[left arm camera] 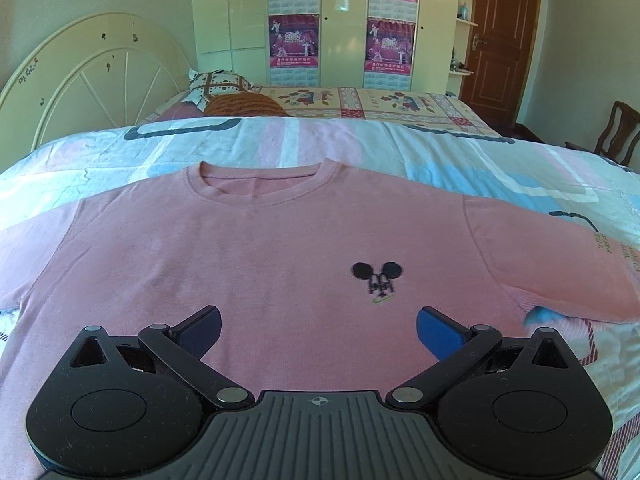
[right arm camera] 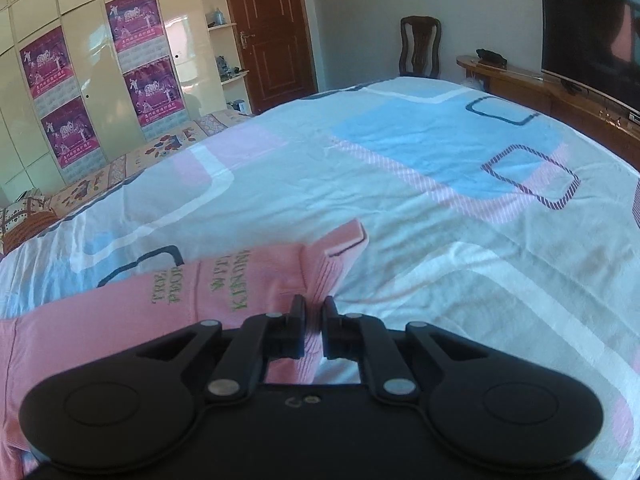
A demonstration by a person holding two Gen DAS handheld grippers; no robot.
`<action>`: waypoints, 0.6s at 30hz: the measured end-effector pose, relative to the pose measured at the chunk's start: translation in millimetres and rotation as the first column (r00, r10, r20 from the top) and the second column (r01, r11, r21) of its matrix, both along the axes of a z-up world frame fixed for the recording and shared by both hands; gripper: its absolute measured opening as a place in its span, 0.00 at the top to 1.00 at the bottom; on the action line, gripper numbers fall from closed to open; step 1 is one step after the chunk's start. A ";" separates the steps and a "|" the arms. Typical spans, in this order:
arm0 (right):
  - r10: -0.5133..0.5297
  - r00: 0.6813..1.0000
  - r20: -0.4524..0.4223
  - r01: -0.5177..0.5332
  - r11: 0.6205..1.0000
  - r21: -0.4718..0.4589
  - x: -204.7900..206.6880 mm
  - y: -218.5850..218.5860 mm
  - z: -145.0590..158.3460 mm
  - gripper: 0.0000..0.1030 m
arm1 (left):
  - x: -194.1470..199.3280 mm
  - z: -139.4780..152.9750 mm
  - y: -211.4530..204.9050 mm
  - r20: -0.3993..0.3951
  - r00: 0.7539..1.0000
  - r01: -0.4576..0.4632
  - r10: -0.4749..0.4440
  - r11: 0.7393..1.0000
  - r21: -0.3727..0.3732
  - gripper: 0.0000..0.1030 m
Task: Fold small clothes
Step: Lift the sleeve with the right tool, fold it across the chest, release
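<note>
Pink sweatshirt flat on bedspread, left gripper jaws spread, right gripper jaws seemingly pinching its cuff

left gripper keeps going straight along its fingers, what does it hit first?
Probably the pink shirt: the left gripper is open and angled down over the shirt's chest, so it would likely land near the black mouse logo. Depth is hard to judge.
</note>
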State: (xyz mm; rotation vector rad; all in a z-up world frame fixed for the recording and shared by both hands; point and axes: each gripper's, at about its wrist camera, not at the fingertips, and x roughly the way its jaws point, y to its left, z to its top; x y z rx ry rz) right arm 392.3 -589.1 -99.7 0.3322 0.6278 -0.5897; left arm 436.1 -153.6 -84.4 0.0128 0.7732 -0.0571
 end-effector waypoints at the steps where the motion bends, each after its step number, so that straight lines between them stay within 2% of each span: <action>1: 0.012 1.000 0.004 -0.012 1.000 -0.009 3.6 10.0 4.2 0.92 | 0.8 -1.7 6.6 -0.002 1.000 -0.004 0.004 1.000 -0.001 0.00; 4: 0.063 0.998 0.015 -0.063 0.998 -0.026 15.0 41.8 13.6 0.92 | 6.1 -9.3 27.8 -0.017 1.000 -0.005 0.005 1.000 0.010 0.00; 7: 0.126 0.992 0.016 -0.125 0.991 -0.042 30.8 83.0 19.7 0.92 | 13.9 -16.0 55.1 -0.028 1.000 -0.005 0.005 1.000 -0.012 0.00; 11: 0.230 0.973 0.001 -0.229 0.970 -0.075 57.7 145.0 21.8 0.92 | 20.4 -21.6 95.5 -0.017 1.000 -0.019 0.019 1.000 -0.011 0.00; 14: 0.324 0.946 -0.017 -0.324 0.942 -0.089 80.6 197.1 19.0 0.92 | 22.0 -23.7 128.2 0.006 0.999 -0.036 0.035 0.999 0.029 0.00; 18: 0.474 0.879 -0.051 -0.476 0.874 -0.093 107.0 277.6 10.0 0.92 | 20.4 -26.8 171.1 0.020 0.997 -0.077 0.076 0.996 0.051 0.00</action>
